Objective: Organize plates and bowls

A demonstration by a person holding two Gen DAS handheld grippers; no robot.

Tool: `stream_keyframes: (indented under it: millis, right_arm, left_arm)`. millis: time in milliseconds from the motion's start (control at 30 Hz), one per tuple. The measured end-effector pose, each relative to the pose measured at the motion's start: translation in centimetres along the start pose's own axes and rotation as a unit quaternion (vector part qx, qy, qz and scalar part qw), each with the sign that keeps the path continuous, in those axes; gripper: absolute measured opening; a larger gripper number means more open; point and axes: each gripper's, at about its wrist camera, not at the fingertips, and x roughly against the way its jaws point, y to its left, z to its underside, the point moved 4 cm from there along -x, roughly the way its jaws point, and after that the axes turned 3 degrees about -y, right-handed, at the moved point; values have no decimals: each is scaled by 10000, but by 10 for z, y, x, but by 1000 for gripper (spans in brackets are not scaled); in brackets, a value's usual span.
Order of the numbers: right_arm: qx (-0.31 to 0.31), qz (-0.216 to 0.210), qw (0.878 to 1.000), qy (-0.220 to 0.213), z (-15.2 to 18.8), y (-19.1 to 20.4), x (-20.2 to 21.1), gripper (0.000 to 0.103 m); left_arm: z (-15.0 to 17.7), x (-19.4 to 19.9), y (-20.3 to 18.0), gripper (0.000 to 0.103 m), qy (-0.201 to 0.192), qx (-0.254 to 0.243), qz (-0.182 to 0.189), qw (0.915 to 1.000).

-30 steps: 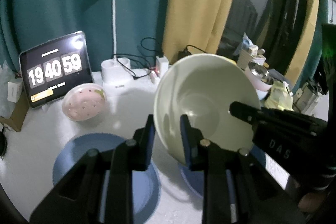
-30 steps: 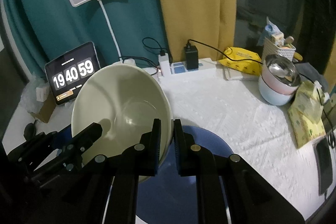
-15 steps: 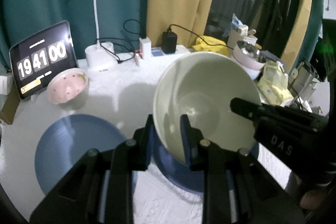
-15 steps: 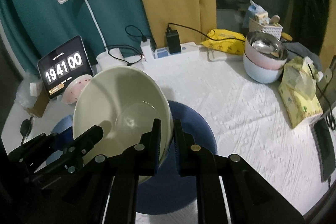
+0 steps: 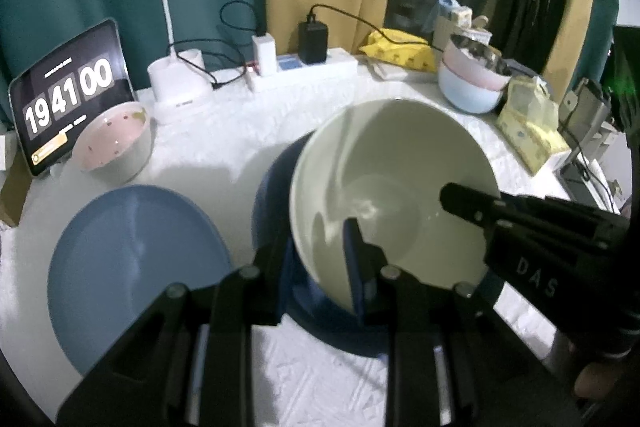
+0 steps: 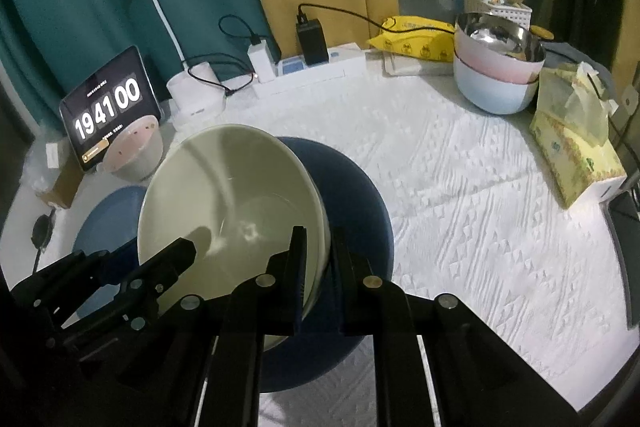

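cream bowl (image 6: 232,211): glossy glazed ceramic. Dark blue plate (image 6: 356,203): smooth, matt. Tablecloth (image 6: 460,195): white embossed textile, rough. Steel bowl (image 6: 500,39): shiny metal. Gripper fingers (image 6: 298,267): matt black plastic.

The tablet clock (image 5: 70,95) leaning at the desk's back edge shows 19 41 00 in large white digits; the right tongs (image 5: 466,201) carry the letters "DAS" on their black body; smaller print stays unreadable.
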Motion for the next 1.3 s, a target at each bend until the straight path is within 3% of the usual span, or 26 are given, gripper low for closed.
stream_keyframes:
  millis: [533,833,967,1300]
  right_arm:
    - [216,271,9993,121,0,-1,-10,14]
    - [303,248,9992,11,-3,2,-9,23]
    - [292,337,9988,-183,-10,1,1,36]
    - [359,318,9979,-429,-23,12,21,36]
  left_arm:
    - [5,-10,-5,26,123,-181,-126,9997]
    - [1,-2,6,27,-17,-85,-183,9998]
    - [-1,2,8,27,-75,-85,-178,9998]
    - [-8,18,22,28,-261,110,-100,9995]
